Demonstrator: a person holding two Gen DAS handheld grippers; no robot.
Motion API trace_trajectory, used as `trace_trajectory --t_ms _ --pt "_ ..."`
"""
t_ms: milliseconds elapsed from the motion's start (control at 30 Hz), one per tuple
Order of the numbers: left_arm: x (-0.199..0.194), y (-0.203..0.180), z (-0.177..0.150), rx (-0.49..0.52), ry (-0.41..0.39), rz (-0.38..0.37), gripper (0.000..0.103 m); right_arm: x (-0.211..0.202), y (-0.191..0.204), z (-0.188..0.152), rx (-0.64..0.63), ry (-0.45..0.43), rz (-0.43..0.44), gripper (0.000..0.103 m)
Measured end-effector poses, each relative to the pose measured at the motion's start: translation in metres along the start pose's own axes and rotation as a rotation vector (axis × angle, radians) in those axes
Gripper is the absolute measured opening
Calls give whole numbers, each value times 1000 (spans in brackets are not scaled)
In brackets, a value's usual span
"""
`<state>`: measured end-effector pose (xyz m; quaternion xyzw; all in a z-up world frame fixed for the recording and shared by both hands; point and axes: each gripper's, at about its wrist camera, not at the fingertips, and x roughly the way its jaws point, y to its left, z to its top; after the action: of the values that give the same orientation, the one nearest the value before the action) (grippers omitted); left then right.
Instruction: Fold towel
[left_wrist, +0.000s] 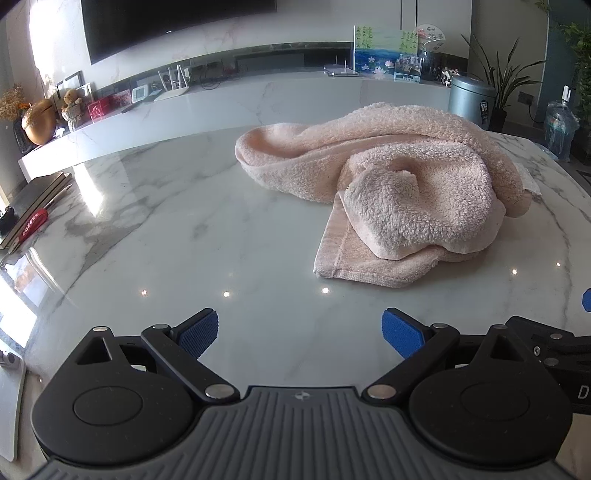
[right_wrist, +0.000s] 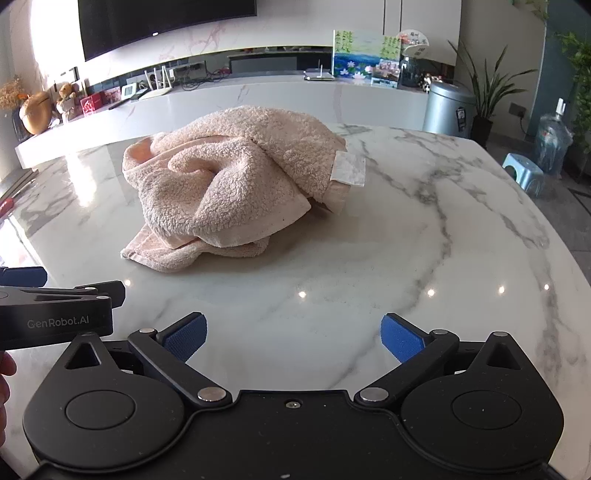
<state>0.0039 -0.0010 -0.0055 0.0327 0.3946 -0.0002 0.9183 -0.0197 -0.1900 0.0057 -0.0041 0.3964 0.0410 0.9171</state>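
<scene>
A pale pink fluffy towel (left_wrist: 388, 184) lies crumpled in a heap on the white marble table (left_wrist: 207, 229). In the right wrist view the towel (right_wrist: 229, 188) sits left of centre, with a white label (right_wrist: 349, 170) at its right end. My left gripper (left_wrist: 299, 334) hovers open above the table, short of the towel's hemmed near corner (left_wrist: 332, 264), with nothing between its blue pads. My right gripper (right_wrist: 291, 338) is open too, nearer than the towel and to its right. The left gripper's body (right_wrist: 55, 314) shows at the left edge of the right wrist view.
Books and a red pen (left_wrist: 33, 221) lie at the table's left edge. Behind the table runs a long white counter (left_wrist: 221, 99) with ornaments, a router and a painting. A grey bin (right_wrist: 448, 109), a plant, a water bottle (right_wrist: 554, 142) and a blue stool (right_wrist: 524, 171) stand to the right.
</scene>
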Motion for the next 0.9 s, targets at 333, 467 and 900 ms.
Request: trace_trajectory --t_ms 333,467,900 --pt "3 -12 8 81 -24 -40 96 1 0 8 -62 -7 11 82" --pt "6 -14 12 102 -31 -55 93 3 1 11 -80 -2 20 77" --pt "23 -25 26 209 -44 -183 68 10 -6 34 -118 10 55 66"
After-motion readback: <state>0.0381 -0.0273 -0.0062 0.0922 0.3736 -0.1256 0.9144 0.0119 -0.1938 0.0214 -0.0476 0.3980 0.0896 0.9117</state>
